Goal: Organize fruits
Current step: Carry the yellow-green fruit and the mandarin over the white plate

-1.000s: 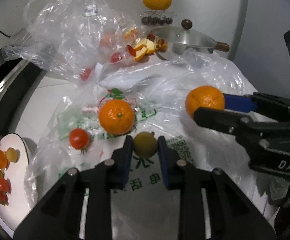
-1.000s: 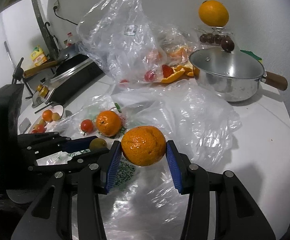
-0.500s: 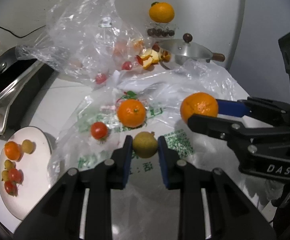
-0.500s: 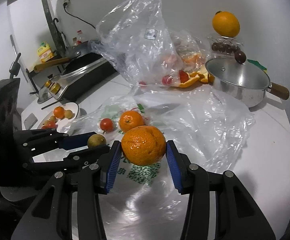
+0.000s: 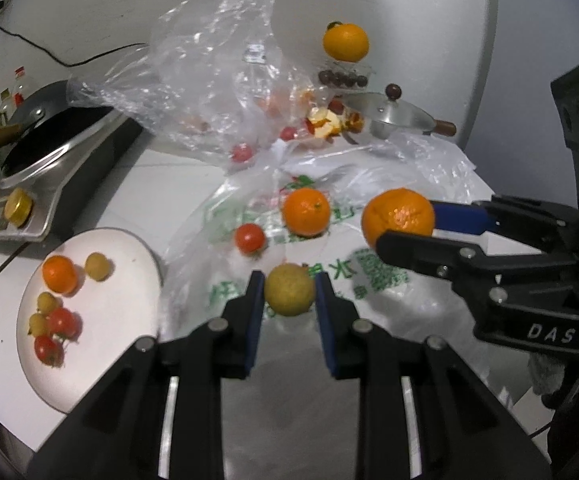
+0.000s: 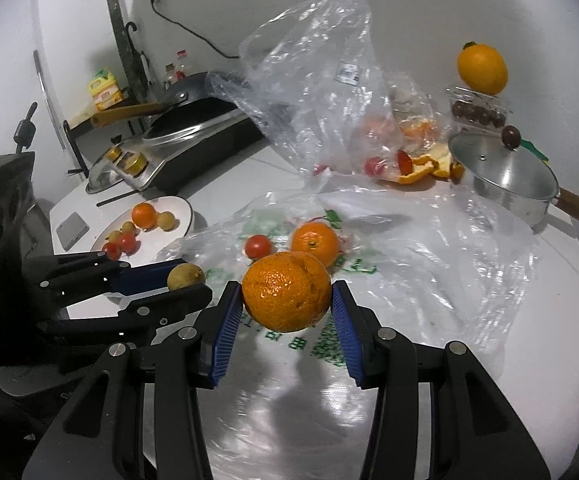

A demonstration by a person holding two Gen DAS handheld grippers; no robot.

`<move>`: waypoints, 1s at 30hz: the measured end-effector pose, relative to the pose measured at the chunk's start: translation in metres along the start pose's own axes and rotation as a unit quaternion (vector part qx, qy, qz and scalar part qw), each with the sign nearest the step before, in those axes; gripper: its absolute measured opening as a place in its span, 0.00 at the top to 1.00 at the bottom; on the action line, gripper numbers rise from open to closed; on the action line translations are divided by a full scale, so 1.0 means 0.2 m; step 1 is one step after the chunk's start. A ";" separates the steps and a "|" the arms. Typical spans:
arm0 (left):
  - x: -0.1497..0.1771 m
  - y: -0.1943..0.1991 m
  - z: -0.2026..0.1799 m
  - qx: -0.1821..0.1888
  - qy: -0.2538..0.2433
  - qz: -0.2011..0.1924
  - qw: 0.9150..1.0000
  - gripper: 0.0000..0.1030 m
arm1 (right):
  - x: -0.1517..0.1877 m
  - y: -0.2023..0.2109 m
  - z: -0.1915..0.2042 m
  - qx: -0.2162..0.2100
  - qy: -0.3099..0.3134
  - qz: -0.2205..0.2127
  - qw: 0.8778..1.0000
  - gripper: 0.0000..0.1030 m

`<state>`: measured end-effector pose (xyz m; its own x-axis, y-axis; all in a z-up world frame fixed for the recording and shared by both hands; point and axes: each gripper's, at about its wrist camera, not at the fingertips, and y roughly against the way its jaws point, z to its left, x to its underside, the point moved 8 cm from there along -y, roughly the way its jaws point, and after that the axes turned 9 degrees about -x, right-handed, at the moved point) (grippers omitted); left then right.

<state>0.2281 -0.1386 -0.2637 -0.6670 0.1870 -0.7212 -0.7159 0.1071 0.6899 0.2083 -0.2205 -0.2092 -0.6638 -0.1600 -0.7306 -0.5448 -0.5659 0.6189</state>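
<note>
1. Already lifted clear of the plastic bag [image 5: 369,280], the left hand-held gripper [image 5: 289,292] pinched a yellow-green fruit [image 5: 289,295]; the right hand-held gripper [image 6: 287,312] clamped an orange [image 6: 287,291].
2. Both had drawn back, bringing the plate [image 5: 121,312] at the worktop's left edge into view, likely next.

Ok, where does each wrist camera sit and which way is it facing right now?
Left wrist: behind the left gripper, tilted down over the printed plastic bag; own black fingers clamp a small yellow-green round fruit; the right gripper enters from the right.
Right wrist: behind the right gripper, angled down at the counter; own fingers clamp a large orange mandarin; the left gripper shows at left.
Shared: white round plate, lidded steel pot.
</note>
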 end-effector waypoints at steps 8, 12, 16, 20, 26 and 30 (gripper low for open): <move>0.07 0.03 0.16 -0.008 0.020 -0.001 1.000 0.75 | 0.00 -0.08 0.13 -0.002 0.015 0.014 1.000 0.53; 0.11 0.05 0.24 -0.012 0.031 -0.002 0.999 0.75 | -0.01 -0.12 0.20 -0.005 0.024 0.022 0.999 0.53; 0.14 0.06 0.32 -0.017 0.042 -0.003 0.999 0.75 | -0.01 -0.17 0.26 -0.007 0.033 0.030 0.999 0.53; 0.17 0.07 0.38 -0.017 0.049 -0.002 0.999 0.75 | -0.02 -0.21 0.33 -0.011 0.043 0.036 0.998 0.53; 0.20 0.08 0.46 -0.021 0.061 -0.004 0.998 0.75 | -0.03 -0.26 0.40 -0.017 0.053 0.045 0.997 0.53; 0.20 0.11 0.51 -0.025 0.065 -0.010 0.998 0.75 | -0.04 -0.29 0.45 -0.020 0.061 0.050 0.997 0.53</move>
<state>0.2073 -0.0291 -0.2718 -0.6709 0.0568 -0.7393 -0.7369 0.0593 0.6733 0.2001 -0.1131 -0.2134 -0.6456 -0.3123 -0.6969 -0.4562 -0.5742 0.6799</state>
